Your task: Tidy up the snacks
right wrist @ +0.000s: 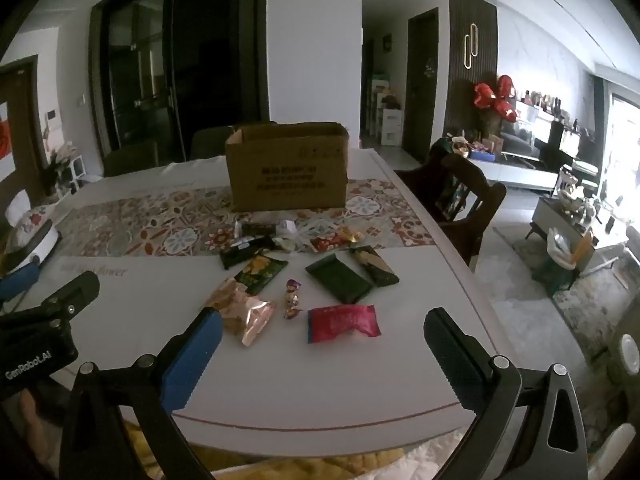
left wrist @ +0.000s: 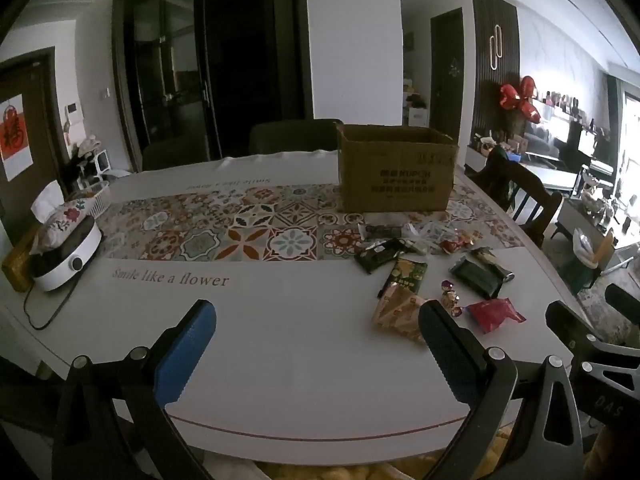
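Several snack packets lie loose on the white table (right wrist: 340, 364), gathered between its near edge and an open brown cardboard box (right wrist: 286, 168) that stands upright on the patterned tile-print runner (right wrist: 160, 224). Closest to the right gripper (right wrist: 320, 344) is a flat red packet (right wrist: 343, 323) with a crimped end, and just left of it a crinkled, shiny pink-gold wrapper (right wrist: 244, 312) sits beside that gripper's blue fingertip pad (right wrist: 192, 360). Between those two rest a few small purple-and-gold foil candies (right wrist: 292, 298), close together in a short line. Farther back lies a plain dark green pouch (right wrist: 339, 278), its far right edge touching or overlapping a dark packet with a pale picture (right wrist: 374, 265); whether they overlap is hard to tell. A green packet with yellow print (right wrist: 261, 271) lies tilted to the left, and behind it a jumble of darker and clear wrappers (right wrist: 276, 236) reaches onto the runner, just in front of the box. Both tools are spread wide with nothing between their fingers: the left gripper (left wrist: 316, 340) hovers over bare tabletop left of the pile, its right finger in front of the pink-gold wrapper's corner in its own view. At the far left of the table sits a white round appliance (left wrist: 66, 258) with a floral cushion (left wrist: 64, 222) on it.
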